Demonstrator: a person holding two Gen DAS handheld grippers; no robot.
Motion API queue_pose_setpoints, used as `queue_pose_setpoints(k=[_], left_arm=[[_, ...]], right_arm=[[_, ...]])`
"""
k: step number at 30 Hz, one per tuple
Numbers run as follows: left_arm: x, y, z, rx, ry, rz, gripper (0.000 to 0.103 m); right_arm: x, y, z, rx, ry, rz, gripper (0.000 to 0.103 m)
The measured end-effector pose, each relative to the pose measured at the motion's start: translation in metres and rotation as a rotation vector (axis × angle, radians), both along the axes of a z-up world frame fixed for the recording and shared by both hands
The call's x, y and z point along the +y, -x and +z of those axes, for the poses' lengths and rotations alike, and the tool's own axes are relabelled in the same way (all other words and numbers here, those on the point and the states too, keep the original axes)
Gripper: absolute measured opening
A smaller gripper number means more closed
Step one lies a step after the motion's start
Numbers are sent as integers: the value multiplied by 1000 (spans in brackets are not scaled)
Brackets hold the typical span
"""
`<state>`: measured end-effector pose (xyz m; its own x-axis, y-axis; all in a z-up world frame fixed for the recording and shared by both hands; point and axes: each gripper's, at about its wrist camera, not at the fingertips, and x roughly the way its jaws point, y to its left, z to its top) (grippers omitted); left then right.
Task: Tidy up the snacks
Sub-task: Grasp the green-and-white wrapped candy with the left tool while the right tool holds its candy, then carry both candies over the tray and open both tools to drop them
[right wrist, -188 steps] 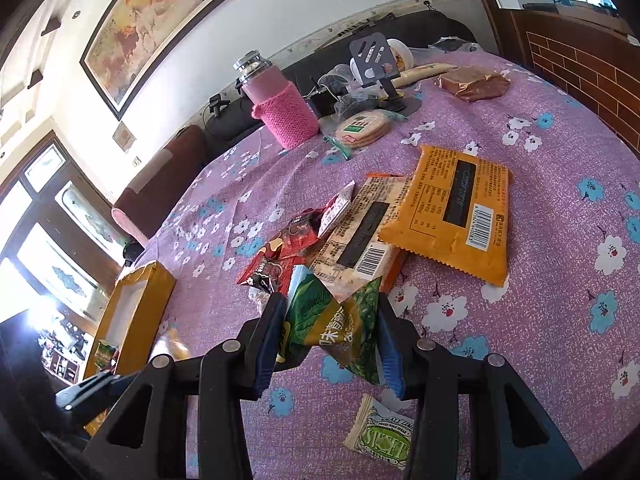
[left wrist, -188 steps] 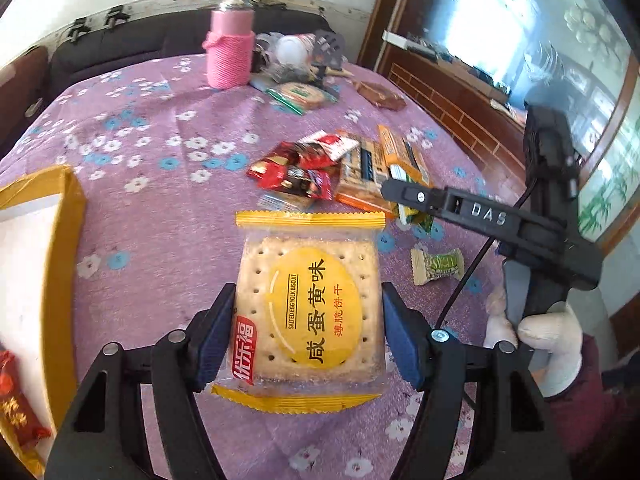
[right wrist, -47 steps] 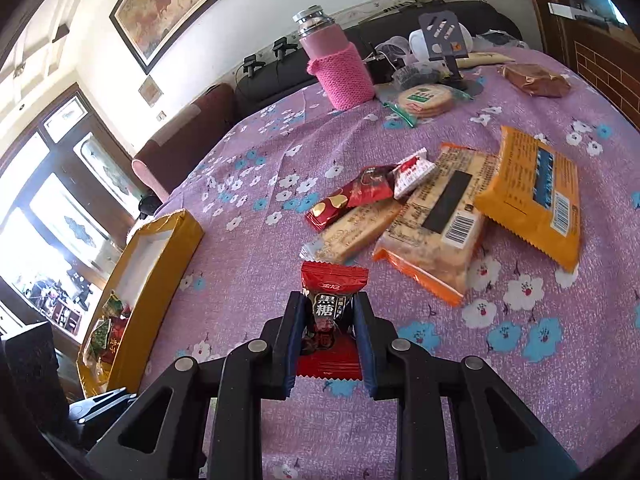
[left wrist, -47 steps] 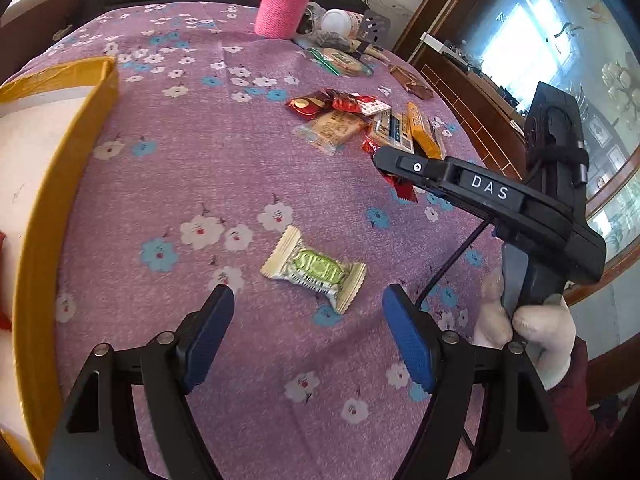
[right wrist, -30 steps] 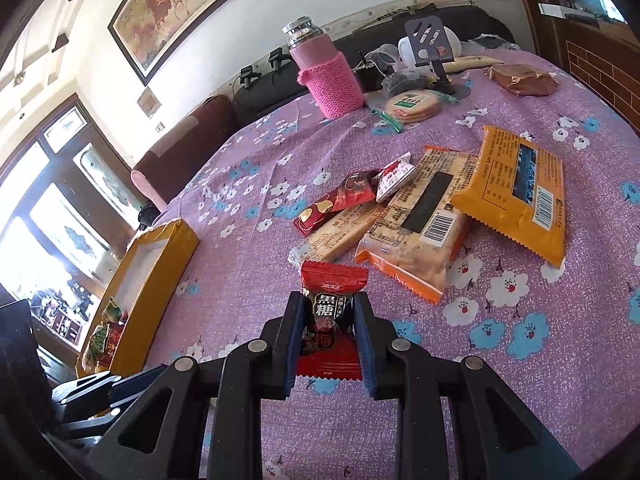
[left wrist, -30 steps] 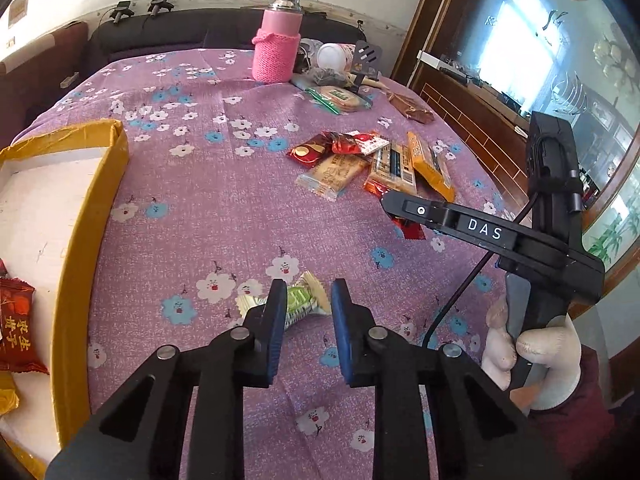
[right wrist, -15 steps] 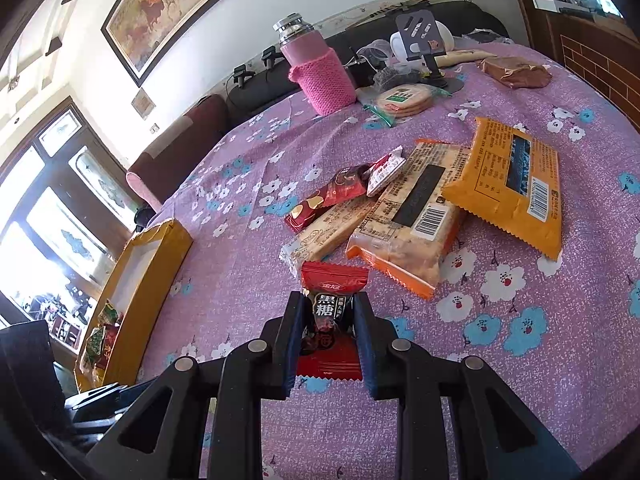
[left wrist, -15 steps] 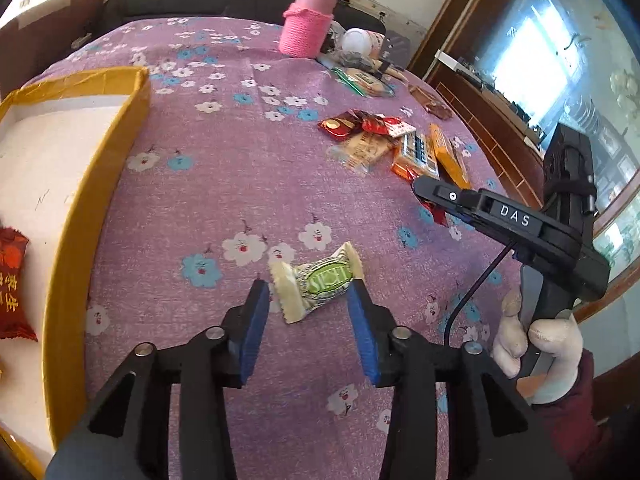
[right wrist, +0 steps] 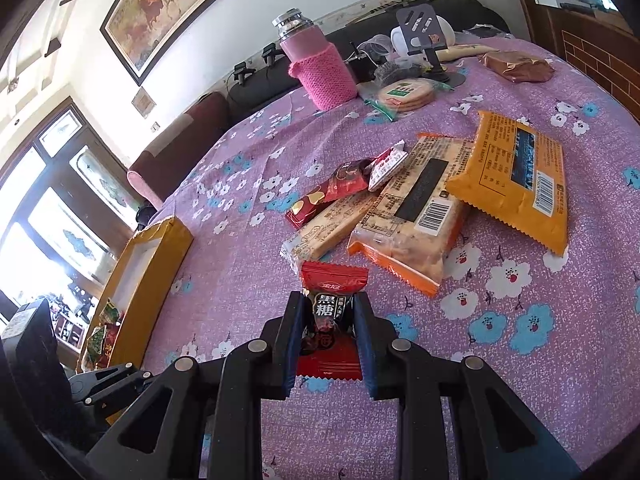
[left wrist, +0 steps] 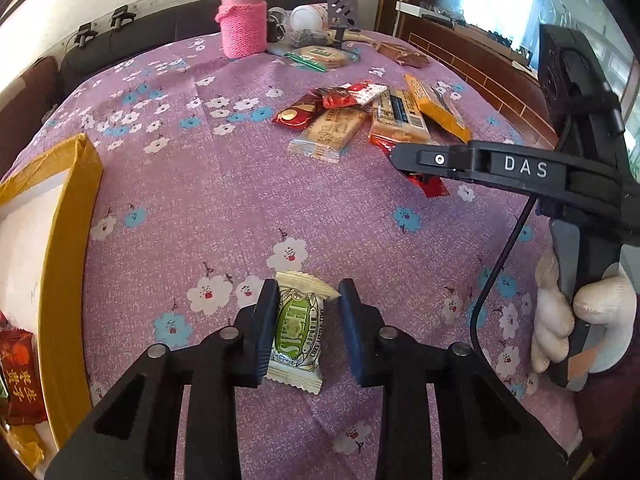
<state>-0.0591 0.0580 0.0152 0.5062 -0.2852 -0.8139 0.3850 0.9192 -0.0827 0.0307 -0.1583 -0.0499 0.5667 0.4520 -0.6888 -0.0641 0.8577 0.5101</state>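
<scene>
Purple flowered cloth covers the bench (left wrist: 224, 208), with a sofa and a painting behind it. Your left tongs (left wrist: 308, 320) straddle the green-and-white candy (left wrist: 296, 328), which lies on the cloth with its long axis running near to far, in line with the fingers. The left pad looks to touch the wrapper, while a gap shows on the right, so the tongs are partly open and hold nothing firmly yet; I judge that a little more closing would grip it across its short width. Your right tongs (right wrist: 326, 332) are closed tight on the red brown-sugar candy (right wrist: 330, 320), which is pinched at its middle with both ends sticking out.

The yellow box (left wrist: 68, 240) sits at the left edge of the bench, nearer your left hand, so the coming carry runs leftward from both tongs. It already holds a red packet (left wrist: 18, 376) at its near end, and the right wrist view shows green and red wrappers there too. The loose pile (right wrist: 420, 196) of biscuit packs and red packets lies far right, well apart from the box.
</scene>
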Motion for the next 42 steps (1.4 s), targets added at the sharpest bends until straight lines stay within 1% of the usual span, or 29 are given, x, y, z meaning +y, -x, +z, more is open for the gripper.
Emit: queue_pose_setpoints(k=[4, 8, 10, 13, 16, 20, 23, 25, 29, 31, 34, 37, 42], left_arm=[[27, 7, 12, 7, 116, 68, 27], [61, 19, 32, -22, 216, 143, 28], [81, 25, 42, -45, 254, 184, 28], [113, 35, 55, -76, 300, 245, 28], [149, 43, 64, -102, 328, 305, 28], [195, 45, 69, -123, 353, 388, 28], [222, 41, 67, -123, 376, 443, 28], [236, 37, 66, -119, 393, 461, 28], [256, 29, 68, -135, 366, 486, 28], [265, 24, 70, -143, 347, 496, 28], [276, 8, 67, -132, 326, 511, 28], [285, -7, 62, -106, 324, 528, 28], [300, -33, 48, -57, 343, 549, 28]], right_arm=[[-2, 1, 0, -4, 9, -13, 26], [1, 3, 2, -18, 34, -15, 26], [4, 5, 4, -30, 57, -14, 26], [8, 6, 8, -49, 87, -15, 26], [11, 8, 17, -66, 104, -18, 26], [25, 15, 37, -71, 34, 21, 26], [51, 16, 58, -84, -17, 92, 26], [75, 15, 69, -82, -51, 149, 25], [133, 10, 83, -56, -120, 267, 25], [166, 8, 86, -38, -136, 327, 25], [217, 8, 89, -41, -93, 404, 25], [262, 7, 85, -32, -41, 465, 25], [311, 0, 72, -14, 76, 512, 25]])
